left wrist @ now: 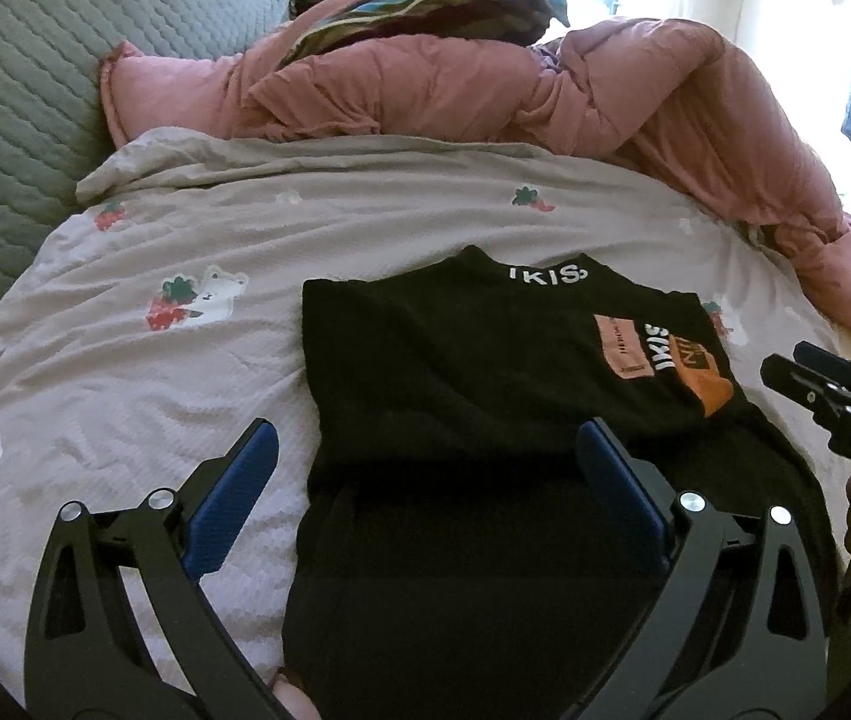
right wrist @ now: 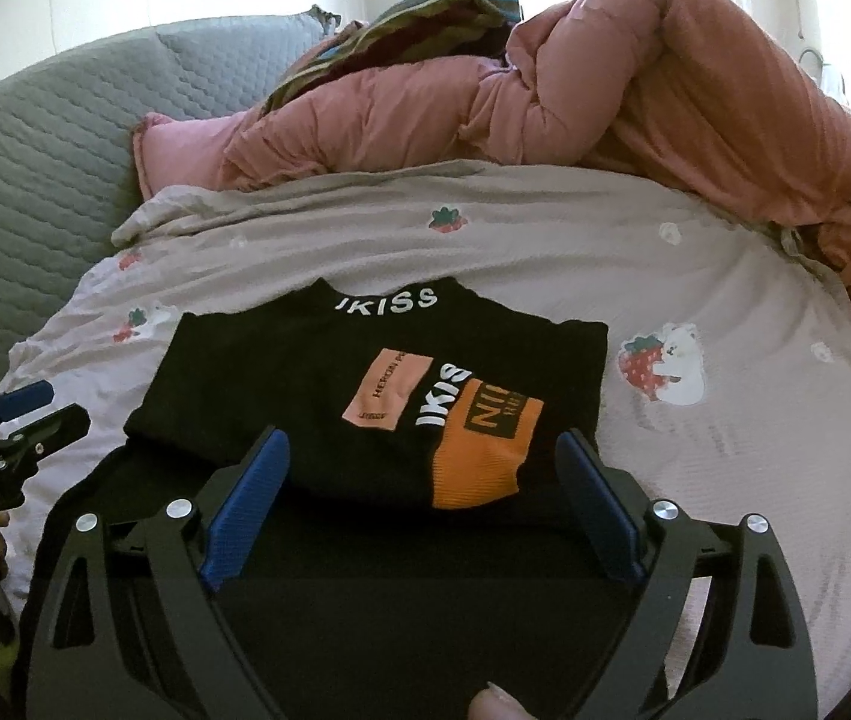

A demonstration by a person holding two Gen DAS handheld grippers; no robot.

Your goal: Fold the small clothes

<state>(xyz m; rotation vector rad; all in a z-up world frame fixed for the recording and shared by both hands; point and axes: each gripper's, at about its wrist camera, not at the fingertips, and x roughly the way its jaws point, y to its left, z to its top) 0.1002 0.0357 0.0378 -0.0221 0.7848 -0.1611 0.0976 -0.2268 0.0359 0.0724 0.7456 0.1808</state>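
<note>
Blue-padded fingers (left wrist: 233, 498) of both the left gripper (left wrist: 425, 450) and right gripper (right wrist: 428, 459) stand wide apart, empty, above a black printed top (right wrist: 389, 396) lying partly folded on the strawberry-print bedsheet (right wrist: 725, 276); further folds likely remain.

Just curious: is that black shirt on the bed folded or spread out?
Folded. The black shirt lies as a compact rectangle, sleeves tucked away, on the bedsheet.

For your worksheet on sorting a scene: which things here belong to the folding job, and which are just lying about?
Belongs to the job:
black top
left tongs, open
right tongs, open

Just lying about:
pink duvet
striped cloth
grey quilted cushion
strawberry-print sheet
</note>
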